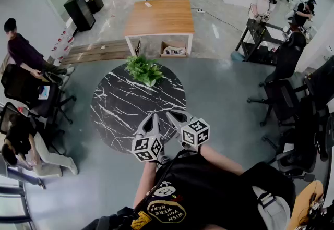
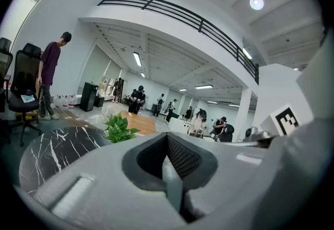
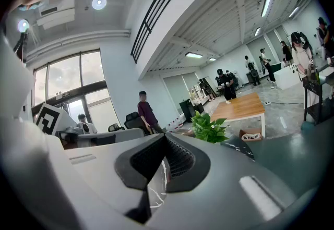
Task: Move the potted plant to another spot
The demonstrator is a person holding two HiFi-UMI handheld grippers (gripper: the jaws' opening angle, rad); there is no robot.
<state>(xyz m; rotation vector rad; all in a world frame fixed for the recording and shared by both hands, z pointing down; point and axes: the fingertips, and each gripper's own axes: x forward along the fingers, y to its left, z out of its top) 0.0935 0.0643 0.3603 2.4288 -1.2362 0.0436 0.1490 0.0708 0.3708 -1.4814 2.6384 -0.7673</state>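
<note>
Foliage point(image 1: 144, 70) alone is shown of the potted plant point(image 2: 119, 129), set at the far rim of the black marble table point(image 1: 112, 114), its pot hidden in every view, while the left gripper point(image 1: 153, 116) and right gripper point(image 1: 171, 114) are held over the near rim, jaws together, empty.

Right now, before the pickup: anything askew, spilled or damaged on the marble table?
Nothing spilled or damaged. One oddity: the potted plant sits right at the far rim of the round marble table, well off centre, and its leaves seem to reach past the edge.
</note>
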